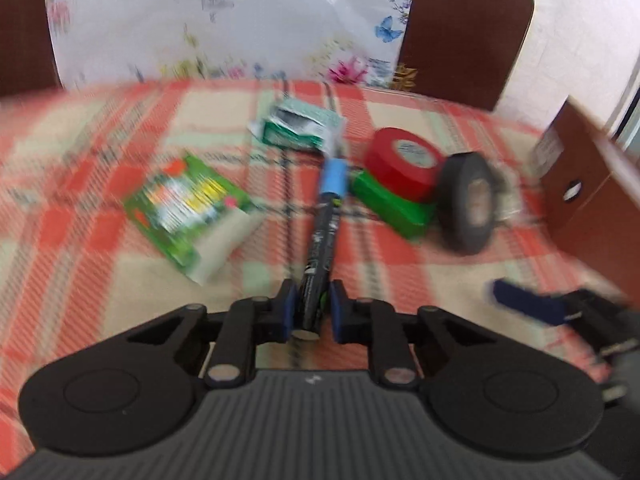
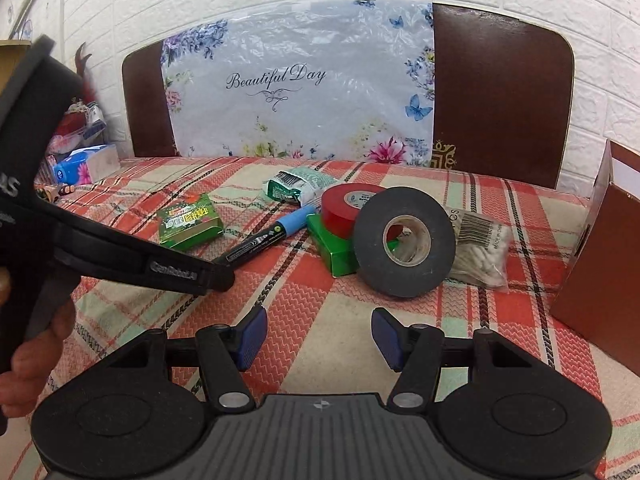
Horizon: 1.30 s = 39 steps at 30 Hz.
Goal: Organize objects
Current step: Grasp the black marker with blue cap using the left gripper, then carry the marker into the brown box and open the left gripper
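Left hand-held gripper (image 1: pixel 311 312), angled downward, is clamped on the black marker (image 1: pixel 320 236). Right hand-held gripper (image 2: pixel 319 338) hangs unclenched, empty, above the plaid surface (image 2: pixel 320 360).

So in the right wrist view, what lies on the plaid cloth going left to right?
Green box → marker → black tape roll → bag of small white pieces → brown cardboard box. I left out the red tape, the green block and the foil pack, since they overlap.
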Each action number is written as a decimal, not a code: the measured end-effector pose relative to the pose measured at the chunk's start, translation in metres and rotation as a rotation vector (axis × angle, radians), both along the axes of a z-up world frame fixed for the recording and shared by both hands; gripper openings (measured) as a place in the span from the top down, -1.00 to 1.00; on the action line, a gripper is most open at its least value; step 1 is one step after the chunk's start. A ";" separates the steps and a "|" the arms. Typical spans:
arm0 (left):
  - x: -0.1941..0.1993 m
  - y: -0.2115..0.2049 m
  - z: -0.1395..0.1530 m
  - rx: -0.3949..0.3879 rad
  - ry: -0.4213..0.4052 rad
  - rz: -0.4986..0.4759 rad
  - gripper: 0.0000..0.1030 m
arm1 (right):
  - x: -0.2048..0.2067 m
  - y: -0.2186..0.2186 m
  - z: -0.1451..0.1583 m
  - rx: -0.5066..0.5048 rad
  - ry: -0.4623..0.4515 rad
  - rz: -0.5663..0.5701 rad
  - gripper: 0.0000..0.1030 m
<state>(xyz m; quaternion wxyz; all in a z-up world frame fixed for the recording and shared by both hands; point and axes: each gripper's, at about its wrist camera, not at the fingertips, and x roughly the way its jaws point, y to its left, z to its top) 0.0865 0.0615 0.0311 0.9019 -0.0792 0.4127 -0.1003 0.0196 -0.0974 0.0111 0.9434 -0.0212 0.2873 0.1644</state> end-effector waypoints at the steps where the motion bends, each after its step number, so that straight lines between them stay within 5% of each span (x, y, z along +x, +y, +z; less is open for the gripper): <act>1: -0.003 -0.003 0.001 -0.051 0.027 -0.017 0.65 | -0.001 0.001 0.000 -0.002 0.000 0.007 -0.08; 5: -0.021 -0.023 0.008 -0.059 0.056 -0.063 0.59 | -0.010 0.006 -0.001 -0.040 -0.027 0.027 -0.06; 8: -0.023 -0.016 0.018 -0.099 0.021 -0.062 0.11 | -0.022 0.000 -0.002 -0.053 -0.027 0.018 -0.09; 10: -0.015 -0.014 0.024 -0.078 0.002 -0.029 0.10 | -0.028 -0.006 0.000 -0.037 -0.019 0.023 -0.09; 16: 0.022 -0.024 0.022 -0.031 0.026 -0.019 0.13 | -0.017 0.009 0.006 -0.015 -0.022 0.067 -0.14; 19: 0.033 -0.025 0.006 -0.026 0.091 -0.017 0.55 | -0.002 0.023 0.001 -0.015 0.008 0.082 -0.11; 21: 0.028 -0.022 0.001 -0.054 0.079 -0.012 0.59 | 0.009 0.032 -0.011 -0.065 0.052 0.071 -0.03; 24: 0.018 -0.022 0.005 -0.083 0.078 -0.009 0.60 | 0.003 0.031 -0.011 -0.040 0.034 0.103 0.62; 31: -0.007 -0.060 0.066 -0.110 -0.069 -0.107 0.68 | -0.026 0.013 0.009 -0.049 -0.092 0.052 0.62; 39: -0.007 -0.188 0.133 -0.092 -0.252 -0.341 0.68 | -0.039 -0.074 0.061 -0.028 -0.322 -0.183 0.62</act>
